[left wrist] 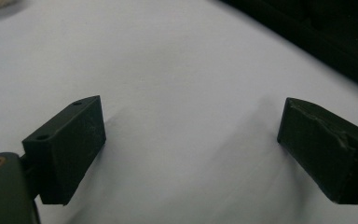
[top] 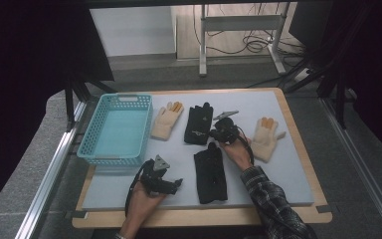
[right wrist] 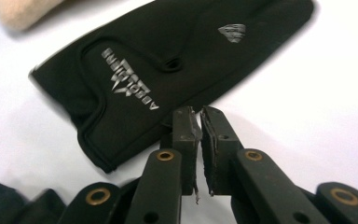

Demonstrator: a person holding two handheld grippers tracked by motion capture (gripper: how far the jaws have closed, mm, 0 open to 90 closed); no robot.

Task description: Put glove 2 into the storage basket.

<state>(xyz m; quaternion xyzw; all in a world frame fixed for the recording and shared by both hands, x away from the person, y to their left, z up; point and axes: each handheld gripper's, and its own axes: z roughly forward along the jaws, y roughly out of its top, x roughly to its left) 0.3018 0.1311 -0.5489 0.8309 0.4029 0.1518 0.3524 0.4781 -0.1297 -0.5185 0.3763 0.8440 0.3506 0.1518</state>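
Four gloves lie on the grey mat (top: 278, 174). A cream glove (top: 166, 121) and a black glove with a silver logo (top: 198, 124) lie at the back, a second black glove (top: 210, 172) in front, another cream glove (top: 264, 137) at the right. My right gripper (top: 214, 133) is shut, its tips (right wrist: 200, 114) at the near edge of the logo glove (right wrist: 168, 60), which lies flat; I cannot tell if they pinch its edge. My left gripper (top: 175, 183) rests near the front left, open (left wrist: 191, 140), with bare mat between its jaws.
A teal plastic basket (top: 117, 127) stands empty at the mat's left. The mat sits on a wooden board (top: 204, 218) with metal rails on either side. The first cream glove (right wrist: 23, 11) lies just beyond the logo glove.
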